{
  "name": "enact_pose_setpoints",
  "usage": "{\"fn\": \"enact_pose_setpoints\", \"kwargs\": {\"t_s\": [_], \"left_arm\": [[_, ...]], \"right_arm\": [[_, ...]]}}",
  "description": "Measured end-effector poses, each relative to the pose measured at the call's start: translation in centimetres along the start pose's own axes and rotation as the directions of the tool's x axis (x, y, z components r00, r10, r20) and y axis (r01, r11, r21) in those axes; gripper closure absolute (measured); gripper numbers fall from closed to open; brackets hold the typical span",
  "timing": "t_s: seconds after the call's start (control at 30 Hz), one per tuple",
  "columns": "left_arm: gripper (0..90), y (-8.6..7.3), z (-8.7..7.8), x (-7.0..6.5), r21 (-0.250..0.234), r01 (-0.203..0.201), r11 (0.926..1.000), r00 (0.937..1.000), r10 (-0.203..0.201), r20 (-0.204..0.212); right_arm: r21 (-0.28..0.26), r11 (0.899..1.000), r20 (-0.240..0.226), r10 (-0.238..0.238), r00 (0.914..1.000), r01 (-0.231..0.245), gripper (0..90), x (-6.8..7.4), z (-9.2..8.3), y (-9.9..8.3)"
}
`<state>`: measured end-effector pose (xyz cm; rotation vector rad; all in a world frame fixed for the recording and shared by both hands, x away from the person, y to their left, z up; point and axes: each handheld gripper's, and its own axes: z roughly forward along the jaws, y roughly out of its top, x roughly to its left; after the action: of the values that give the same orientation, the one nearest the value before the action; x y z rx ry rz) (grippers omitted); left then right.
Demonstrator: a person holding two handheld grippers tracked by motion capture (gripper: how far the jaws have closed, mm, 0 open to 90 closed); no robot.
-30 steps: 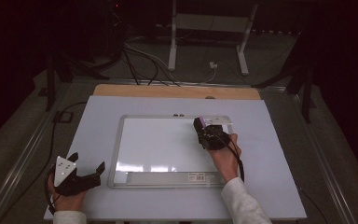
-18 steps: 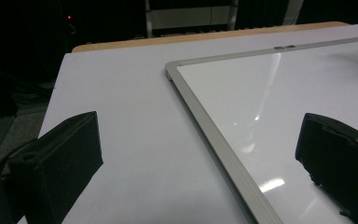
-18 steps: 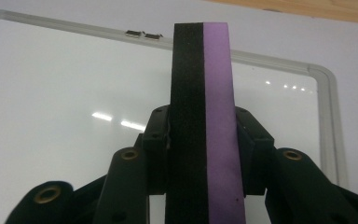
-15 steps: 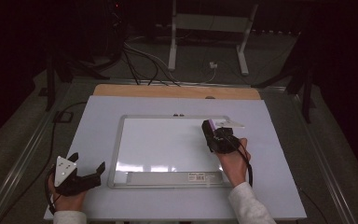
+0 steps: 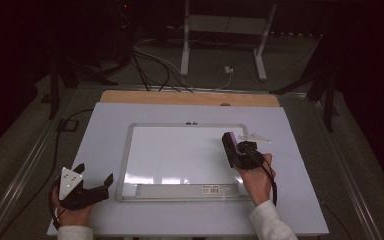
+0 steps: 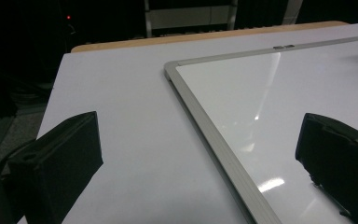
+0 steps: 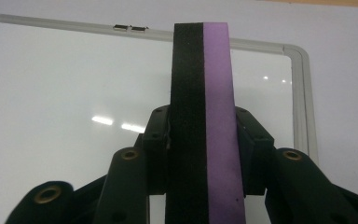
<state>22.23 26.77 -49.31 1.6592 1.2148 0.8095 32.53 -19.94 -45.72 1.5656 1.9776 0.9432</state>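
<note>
A whiteboard [image 5: 180, 155] with a silver frame lies flat in the middle of the white table [image 5: 105, 125]. My right gripper [image 5: 232, 147] hovers over the board's right part, shut on a black-and-purple eraser block [image 5: 228, 140]. In the right gripper view the eraser [image 7: 205, 93] stands on edge between the jaws of the right gripper [image 7: 204, 135], above the whiteboard [image 7: 74, 79] near its top right corner. My left gripper [image 5: 95, 173] rests at the table's near left, open and holding nothing. In the left gripper view the left gripper [image 6: 198, 126] straddles the whiteboard [image 6: 307, 84] frame's left edge.
A wooden strip [image 5: 190, 97] runs along the table's far edge. Beyond it stand a metal frame's legs [image 5: 185, 50] and cables [image 5: 150, 60] on the dark floor. A label strip [image 5: 180, 190] runs along the board's near edge.
My right gripper has carried the eraser to the right and slightly toward the person over the board. The left gripper has stayed where it was.
</note>
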Motion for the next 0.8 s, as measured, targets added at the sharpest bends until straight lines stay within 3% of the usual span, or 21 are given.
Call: {"fn": "enact_pose_setpoints", "kwargs": {"t_s": [0.5, 0.8], "left_arm": [[1.1, 0.0, 0.0, -0.1, 0.003, -0.001, 1.0, 1.0, 0.001, -0.001], [1.1, 0.0, 0.1, -0.1, 0.005, -0.003, 1.0, 1.0, 0.003, 0.001]], "right_arm": [[0.018, 0.998, 0.014, 0.053, 0.9985, -0.053, 63.0, -1.1, -1.2, -2.1], [0.024, 0.998, 0.044, 0.055, 0.9975, -0.056, 63.0, -1.5, -2.1, -3.1]]}}
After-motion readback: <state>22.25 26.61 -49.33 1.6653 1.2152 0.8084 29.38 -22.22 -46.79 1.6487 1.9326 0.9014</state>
